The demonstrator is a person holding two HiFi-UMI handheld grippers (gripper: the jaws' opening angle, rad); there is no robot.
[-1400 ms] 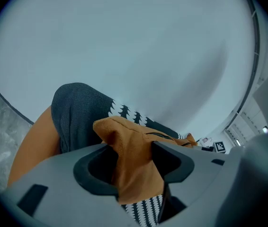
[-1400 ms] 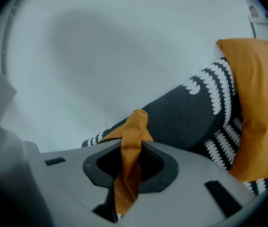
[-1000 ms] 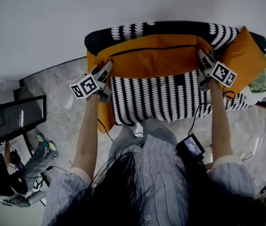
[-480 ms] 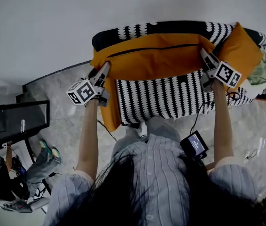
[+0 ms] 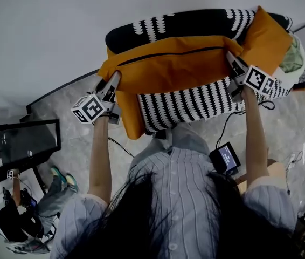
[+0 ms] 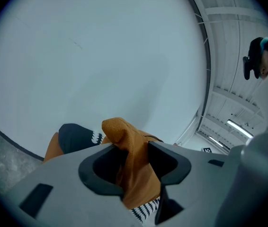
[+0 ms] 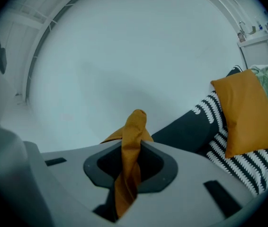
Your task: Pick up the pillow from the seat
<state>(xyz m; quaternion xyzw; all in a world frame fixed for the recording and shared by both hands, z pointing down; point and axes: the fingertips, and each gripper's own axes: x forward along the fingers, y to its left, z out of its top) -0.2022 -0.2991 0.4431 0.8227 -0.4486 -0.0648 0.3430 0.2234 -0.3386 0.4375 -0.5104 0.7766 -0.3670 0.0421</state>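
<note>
— Any writing to read?
— Nothing legible. Each gripper's cube carries black-and-white square markers. The small screen (image 5: 226, 158) by the person's hip glows, but what it shows is too small to read.
— How are the arms set?
— Both reach forward, nearly straight, out of striped sleeves. The left gripper (image 5: 115, 79) is at the left edge of the seat (image 5: 190, 104) and the right gripper (image 5: 231, 59) is near its right end. Both point toward the backrest.
— And the jaws?
— The left jaws are closing, with a thick bunch of the orange pillow (image 5: 174, 66) between them and the pads pressing the fabric. The right jaws stand narrow, pinching a thin twisted fold of the same pillow.
— Where is the pillow?
— Stretched between the two grippers across the black-and-white patterned seat, in front of the backrest, with a dark seam line near its upper edge. Its left end droops past the seat's left edge. I can't tell whether its lower edge is clear of the cushion.
— Anything else?
— A second orange pillow (image 5: 265, 34) leans at the seat's right end, just beyond the right gripper. A dark monitor (image 5: 20, 144) stands on the floor, well off to the left.
</note>
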